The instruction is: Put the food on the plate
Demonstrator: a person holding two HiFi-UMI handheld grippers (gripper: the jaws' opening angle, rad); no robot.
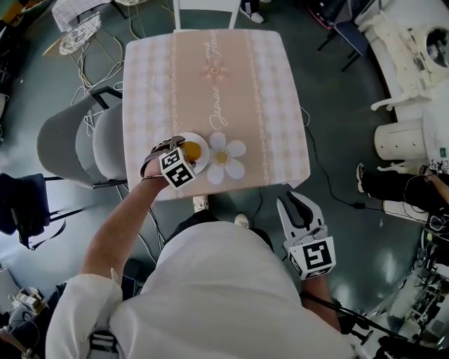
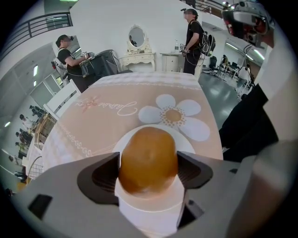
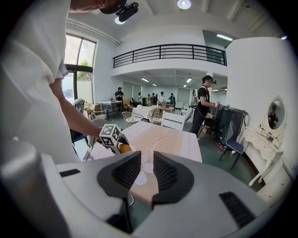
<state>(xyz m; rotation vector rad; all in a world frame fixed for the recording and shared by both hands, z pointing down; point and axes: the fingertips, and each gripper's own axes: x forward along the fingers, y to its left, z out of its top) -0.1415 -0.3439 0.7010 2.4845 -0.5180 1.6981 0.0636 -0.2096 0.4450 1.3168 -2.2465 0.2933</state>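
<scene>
A golden-brown bread roll [image 2: 149, 158] sits between the jaws of my left gripper [image 2: 148, 171], which is shut on it, both pads pressing its sides. It hangs just over a small white plate [image 2: 188, 145]; I cannot tell whether it touches. From the head view, the roll [image 1: 196, 149], plate [image 1: 204, 163] and left gripper [image 1: 188, 153] are near the table's front left edge. My right gripper [image 1: 297, 204] is off the table, low at the front right, shut with nothing in it [image 3: 147, 174]. Its view shows the roll [image 3: 125, 148] in the distance.
The square table [image 1: 217, 77] wears a pink checked cloth with a white flower print [image 1: 226, 158] right of the plate. Grey chairs [image 1: 70, 140] stand at its left, a white chair [image 1: 207, 10] at the far side. Cables lie on the floor [image 1: 330, 189]. People stand further off.
</scene>
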